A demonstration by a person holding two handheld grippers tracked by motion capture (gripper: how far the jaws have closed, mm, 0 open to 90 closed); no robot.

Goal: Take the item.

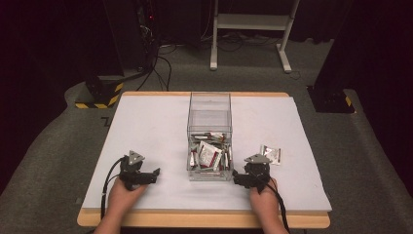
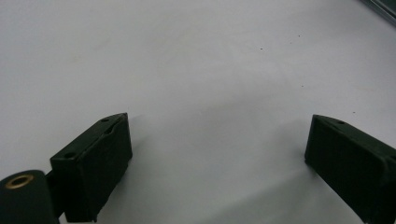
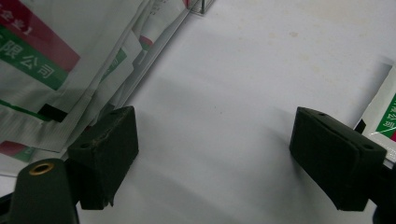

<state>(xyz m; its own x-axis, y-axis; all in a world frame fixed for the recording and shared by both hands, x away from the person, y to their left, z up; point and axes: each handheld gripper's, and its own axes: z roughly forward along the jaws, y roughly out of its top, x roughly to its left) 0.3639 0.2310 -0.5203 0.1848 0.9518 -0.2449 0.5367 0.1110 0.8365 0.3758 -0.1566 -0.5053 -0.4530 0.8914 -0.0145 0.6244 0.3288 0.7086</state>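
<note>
A clear plastic box (image 1: 209, 122) stands mid-table, its near half packed with several white sachets (image 1: 209, 155) printed in red and green. One loose sachet (image 1: 271, 153) lies on the white sheet right of the box. My right gripper (image 1: 238, 179) rests on the sheet between box and loose sachet, jaws open over bare surface (image 3: 215, 140); the box's sachets (image 3: 56, 60) press against the wall at its left, and the loose sachet's edge (image 3: 385, 121) shows at its right. My left gripper (image 1: 155, 173) sits left of the box, open (image 2: 217, 149), nothing between its fingers.
The white sheet (image 1: 146, 126) covers a wooden table (image 1: 204, 219) whose edge runs along the front. Beyond the table lie grey carpet, black cables (image 1: 160, 68), a white desk frame (image 1: 253, 29) and black stands with yellow-striped bases (image 1: 97, 95).
</note>
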